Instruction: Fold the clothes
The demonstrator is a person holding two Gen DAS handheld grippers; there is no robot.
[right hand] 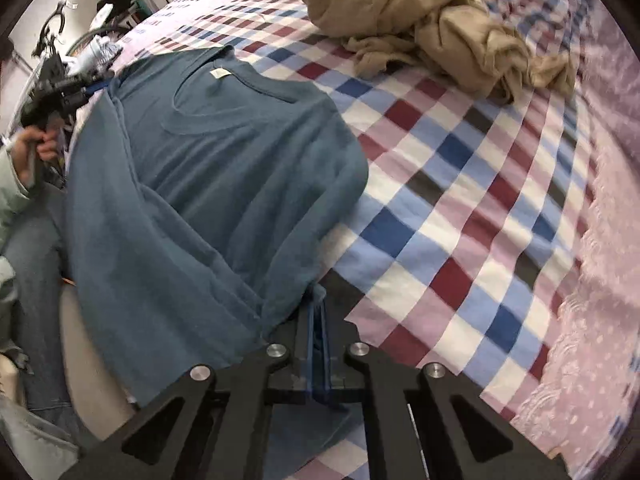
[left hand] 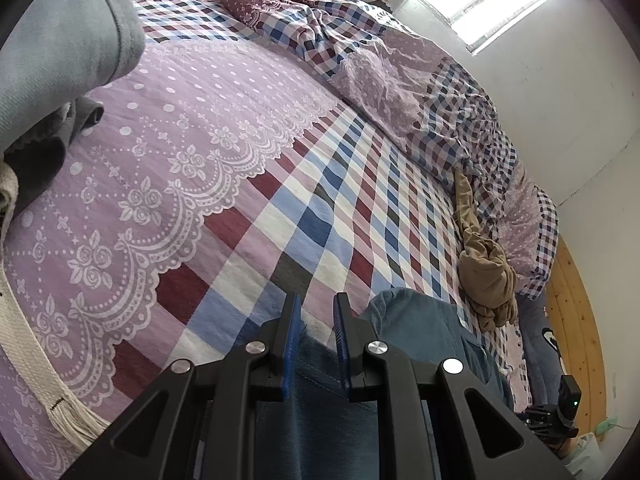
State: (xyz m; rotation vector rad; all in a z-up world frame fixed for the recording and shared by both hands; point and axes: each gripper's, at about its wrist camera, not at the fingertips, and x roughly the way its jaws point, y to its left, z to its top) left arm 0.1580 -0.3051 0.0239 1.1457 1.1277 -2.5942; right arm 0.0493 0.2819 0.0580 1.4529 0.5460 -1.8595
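I have the teal shirt [right hand: 224, 184] spread over the near edge of the bed [right hand: 460, 200], collar and its pale label toward the far side, with the lower part hanging off the mattress edge toward me. My right gripper [right hand: 318, 320] has its blue pads pressed together on a pinch of the shirt's hem at the corner nearest this camera; a little tuft of cloth sticks up past the tips. My left gripper [left hand: 318, 312] sits at the opposite side of the shirt, its jaws only slightly apart with teal fabric running up between the pads, so I read it as clamped on the shirt too. In the right wrist view I can see that gripper at the shirt's shoulder, held by a hand [right hand: 38, 148]. A crumpled tan garment [right hand: 432, 28] lies further up the checked bedspread, well apart from the shirt.
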